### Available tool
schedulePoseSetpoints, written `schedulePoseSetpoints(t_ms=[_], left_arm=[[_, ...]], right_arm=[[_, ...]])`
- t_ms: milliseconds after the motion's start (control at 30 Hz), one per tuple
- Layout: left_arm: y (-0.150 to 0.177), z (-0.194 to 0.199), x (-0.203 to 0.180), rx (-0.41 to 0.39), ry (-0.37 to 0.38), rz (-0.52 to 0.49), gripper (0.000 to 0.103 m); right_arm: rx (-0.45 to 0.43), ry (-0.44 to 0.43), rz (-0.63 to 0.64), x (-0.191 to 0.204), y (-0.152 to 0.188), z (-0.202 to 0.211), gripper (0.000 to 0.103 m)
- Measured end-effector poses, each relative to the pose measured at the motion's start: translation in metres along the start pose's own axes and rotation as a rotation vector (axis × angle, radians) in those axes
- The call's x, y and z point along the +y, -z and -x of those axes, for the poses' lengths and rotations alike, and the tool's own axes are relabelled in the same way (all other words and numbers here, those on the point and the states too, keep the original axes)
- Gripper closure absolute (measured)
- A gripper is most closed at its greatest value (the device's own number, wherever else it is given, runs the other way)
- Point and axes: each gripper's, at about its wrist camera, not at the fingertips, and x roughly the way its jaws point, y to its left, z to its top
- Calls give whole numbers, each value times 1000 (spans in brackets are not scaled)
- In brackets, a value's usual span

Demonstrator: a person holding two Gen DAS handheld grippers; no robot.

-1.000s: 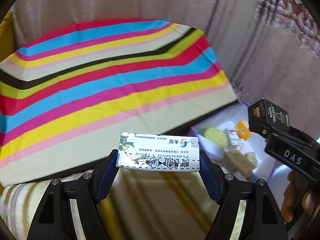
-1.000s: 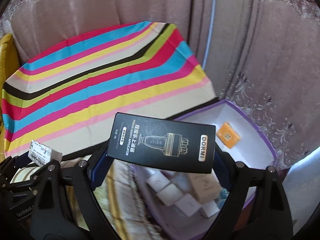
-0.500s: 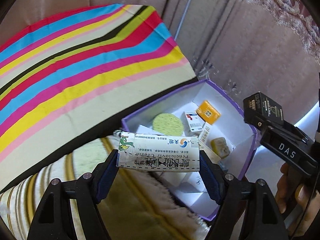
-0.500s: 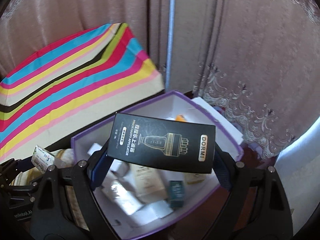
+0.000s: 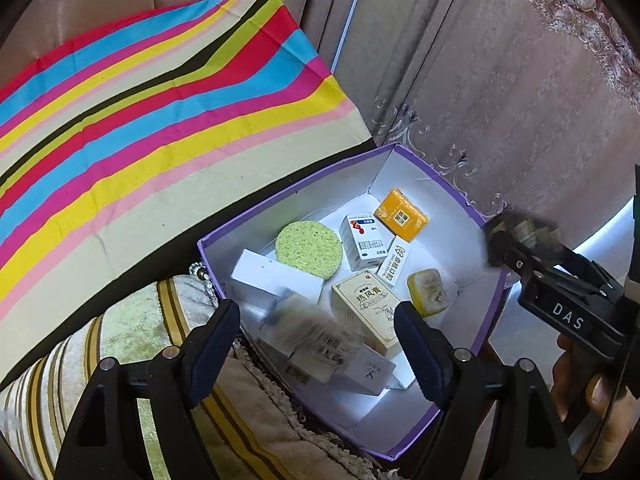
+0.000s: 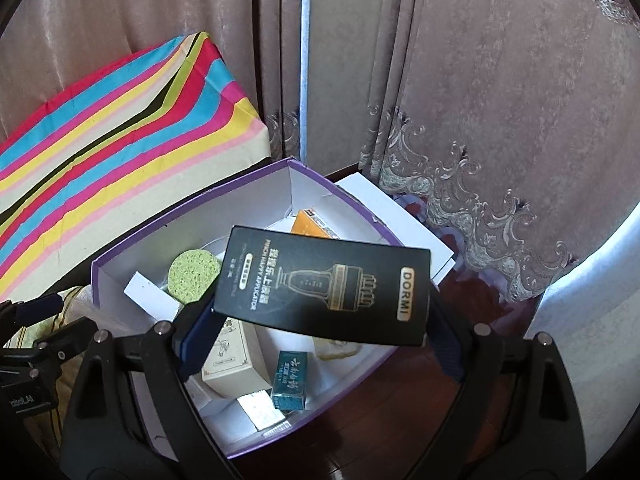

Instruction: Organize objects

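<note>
Right wrist view: right gripper (image 6: 320,322) fingers clamp the black DORMI box (image 6: 323,285) crosswise, directly above the purple-rimmed box (image 6: 132,254) at lower centre.

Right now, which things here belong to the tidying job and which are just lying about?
Job: purple box, black DORMI box, blurred white carton.
Lying about: striped cloth, curtain, cushion.
</note>
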Motion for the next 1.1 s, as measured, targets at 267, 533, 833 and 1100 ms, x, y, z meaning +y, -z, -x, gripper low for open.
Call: schedulePoseSetpoints(t_ms=[267, 533, 833, 1100], left_arm=[[13, 2, 12, 38, 8, 114, 19], [33, 7, 16, 46, 23, 204, 16], [34, -5, 6, 88, 20, 130, 3], [34, -4, 7, 75, 33, 130, 1]], right_arm=[[16, -23, 39, 5, 6, 4, 7], [25, -2, 78, 3, 13, 16, 7], [61, -7, 93, 4, 17, 19, 7], [68, -2, 104, 7, 21, 19, 7]])
